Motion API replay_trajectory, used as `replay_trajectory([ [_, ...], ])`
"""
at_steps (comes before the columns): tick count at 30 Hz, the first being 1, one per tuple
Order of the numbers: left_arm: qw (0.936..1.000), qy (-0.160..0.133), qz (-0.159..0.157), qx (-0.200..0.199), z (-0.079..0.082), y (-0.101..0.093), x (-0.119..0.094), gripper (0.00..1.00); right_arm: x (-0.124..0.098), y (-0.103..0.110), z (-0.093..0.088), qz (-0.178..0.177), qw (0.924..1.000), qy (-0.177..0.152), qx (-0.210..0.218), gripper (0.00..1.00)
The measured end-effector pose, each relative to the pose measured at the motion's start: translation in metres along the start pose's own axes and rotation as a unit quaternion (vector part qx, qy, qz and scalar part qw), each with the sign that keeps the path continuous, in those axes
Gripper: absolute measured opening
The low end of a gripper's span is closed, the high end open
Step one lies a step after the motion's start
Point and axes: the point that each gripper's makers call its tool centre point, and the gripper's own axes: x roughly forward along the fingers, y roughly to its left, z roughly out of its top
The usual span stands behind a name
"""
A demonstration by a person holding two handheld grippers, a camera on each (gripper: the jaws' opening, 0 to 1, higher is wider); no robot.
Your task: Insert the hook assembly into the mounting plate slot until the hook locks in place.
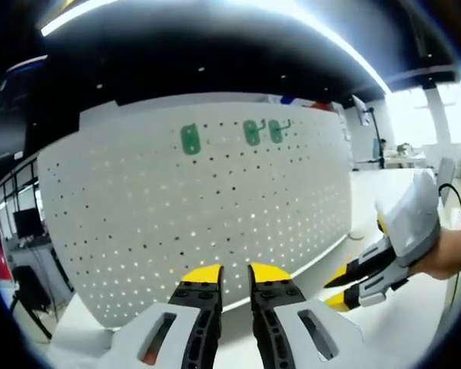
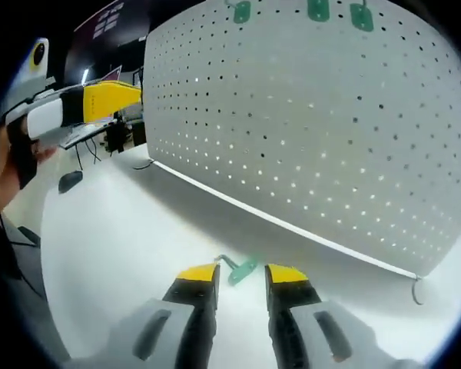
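Three green hook plates hang near the top edge of a white pegboard (image 1: pixel 192 207), the landmark here. Along that edge in the left gripper view, from left to right: one plate alone (image 1: pixel 190 140), then a pair close together (image 1: pixel 252 132) (image 1: pixel 276 131), the pair with hook arms sticking out.

Below the pegboard, in that same view, the left gripper (image 1: pixel 235 273) hovers with its yellow-tipped jaws parted and nothing between them. To its right, beside the pegboard's lower right corner, the right gripper (image 1: pixel 346 286) is held in a person's hand (image 1: pixel 449 254).

In the right gripper view, a loose green hook assembly (image 2: pixel 240 270) lies on the white table (image 2: pixel 123 246) in front of the pegboard's bottom edge. The right gripper's jaws stand open just short of it, one on each side of its line, not touching. A bare metal hook (image 2: pixel 417 290) rests by the pegboard's lower right corner.

The step in hand looks like the pickup. Next, the right gripper likely needs to move forward, close on the loose hook, then lift it to the pegboard's holes.
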Motion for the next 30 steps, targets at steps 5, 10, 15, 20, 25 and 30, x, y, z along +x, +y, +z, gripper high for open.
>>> replay_trajectory([
  [5,0.9999,0.002,-0.008,-0.005,-0.002,-0.002,0.000,0.14,0.011,0.006,-0.011,0.007,0.9998,0.019,-0.004,0.21],
  [10,0.9998,0.008,-0.019,-0.007,-0.005,-0.006,0.002,0.13,0.018,0.008,-0.016,0.010,0.9996,0.027,-0.005,0.21],
  [15,0.9996,0.010,-0.025,-0.008,-0.006,-0.009,0.003,0.13,0.027,0.006,-0.024,0.009,0.9992,0.038,-0.001,0.21],
  [20,0.9995,0.011,-0.027,-0.009,-0.007,-0.009,0.003,0.12,0.034,0.006,-0.028,0.008,0.9990,0.043,0.000,0.21],
  [25,0.9995,0.011,-0.026,-0.011,-0.007,-0.008,0.003,0.12,0.039,0.004,-0.030,0.004,0.9990,0.045,0.005,0.20],
  [30,0.9994,0.014,-0.030,-0.011,-0.008,-0.009,0.004,0.11,0.042,-0.001,-0.031,-0.003,0.9990,0.044,0.010,0.18],
])
